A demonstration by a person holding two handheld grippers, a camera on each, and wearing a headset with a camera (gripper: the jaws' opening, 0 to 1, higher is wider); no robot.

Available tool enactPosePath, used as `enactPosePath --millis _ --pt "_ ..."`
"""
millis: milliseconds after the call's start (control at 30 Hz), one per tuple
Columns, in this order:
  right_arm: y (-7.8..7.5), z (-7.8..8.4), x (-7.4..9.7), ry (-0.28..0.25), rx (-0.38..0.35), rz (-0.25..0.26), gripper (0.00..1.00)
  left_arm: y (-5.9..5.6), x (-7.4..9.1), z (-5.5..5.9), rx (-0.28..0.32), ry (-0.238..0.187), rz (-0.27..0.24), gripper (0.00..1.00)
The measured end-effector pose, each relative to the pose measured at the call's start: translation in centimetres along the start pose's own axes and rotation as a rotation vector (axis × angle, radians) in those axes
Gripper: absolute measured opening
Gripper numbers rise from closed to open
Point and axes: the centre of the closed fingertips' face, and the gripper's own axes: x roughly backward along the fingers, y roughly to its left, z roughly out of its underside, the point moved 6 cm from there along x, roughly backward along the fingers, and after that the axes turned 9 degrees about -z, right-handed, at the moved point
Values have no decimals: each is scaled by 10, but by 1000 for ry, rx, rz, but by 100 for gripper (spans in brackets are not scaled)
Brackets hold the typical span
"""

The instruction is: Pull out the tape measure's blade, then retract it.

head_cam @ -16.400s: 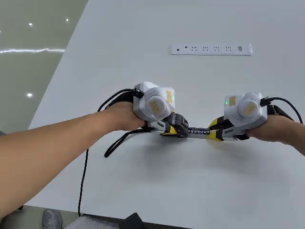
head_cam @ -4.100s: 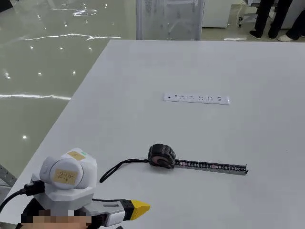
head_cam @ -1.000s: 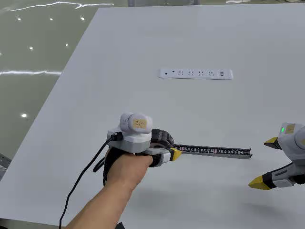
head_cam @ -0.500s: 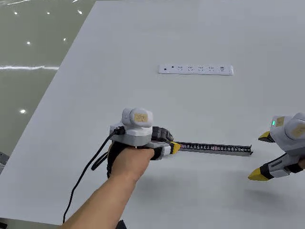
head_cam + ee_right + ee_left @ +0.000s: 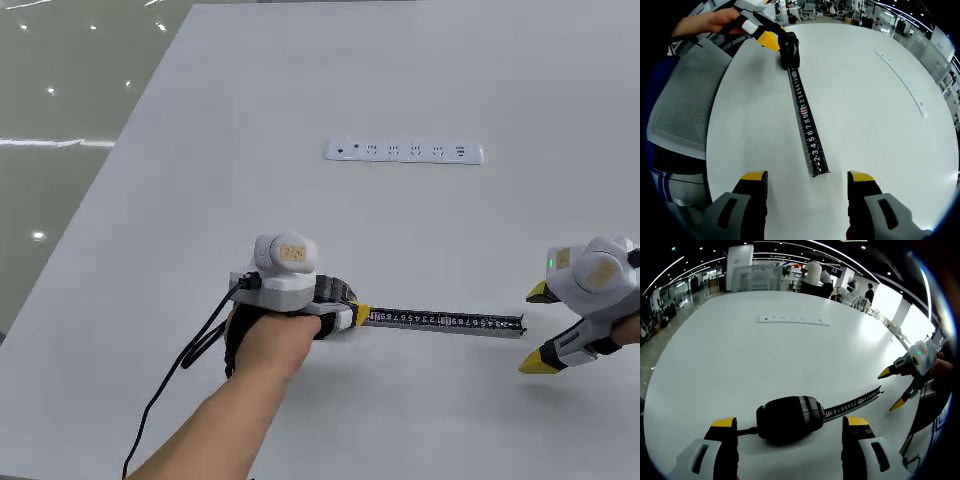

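Pull looks done: blade [image 5: 805, 115] lies out flat on surface [image 5: 400, 60]; retract left to do. L tongs [image 5: 790, 421] spread open either side of case [image 5: 790, 412], not gripping. R tongs [image 5: 807, 176] open too, at blade tip.

Tape measure case [image 5: 790, 415]: black. Blade [image 5: 806, 120]: dark, white numerals, red marks. Left gripper [image 5: 790, 422], right gripper [image 5: 807, 176]: grey-white, yellow tips. Table [image 5: 250, 150], 12 o'clock power strip [image 5: 403, 152]: white.

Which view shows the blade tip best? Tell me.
The right gripper view: the blade tip lies close, just ahead of the open right gripper, numerals legible. The head view shows it small; the left gripper view, far off.
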Motion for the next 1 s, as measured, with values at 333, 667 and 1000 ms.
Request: enactPosePath --millis 333,667,1000 --pt "-8 0 -4 39 90 -37 50 0 -8 0 31 11 -4 82" --pt "-15 1 -8 85 170 -43 38 3 -14 0 61 9 -12 80" --pt "-19 0 -12 113 229 -57 27 1 -18 1 66 16 -16 77"
